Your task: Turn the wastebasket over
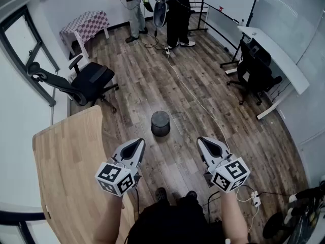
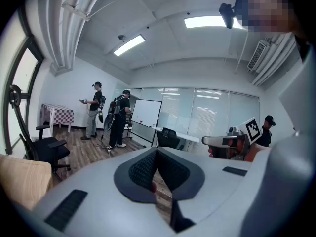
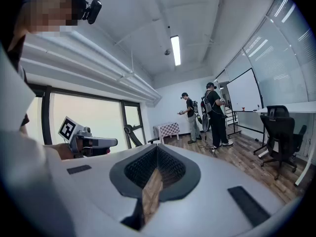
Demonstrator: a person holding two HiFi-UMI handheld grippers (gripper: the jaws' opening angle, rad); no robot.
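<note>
A dark grey round wastebasket (image 1: 160, 123) stands on the wooden floor ahead of me; from above its top looks flat and dark, and I cannot tell whether that is its mouth or its base. My left gripper (image 1: 140, 143) hovers shut and empty, short of the basket and to its left. My right gripper (image 1: 202, 141) is also shut and empty, short of the basket and to its right. Neither touches it. Seen from the left gripper view, the left gripper (image 2: 157, 154) is shut, with the right gripper (image 2: 229, 141) beside it. The right gripper view shows the right gripper (image 3: 157, 154) shut and the left gripper (image 3: 91, 142) alongside; the basket is hidden in both gripper views.
A light wooden table (image 1: 66, 161) is close on my left, with a black office chair (image 1: 86, 83) beyond it. A white cable (image 1: 198, 103) runs across the floor right of the basket. A white desk (image 1: 277, 52) with a black chair (image 1: 256, 70) stands at right. Two persons (image 1: 172, 9) stand far back.
</note>
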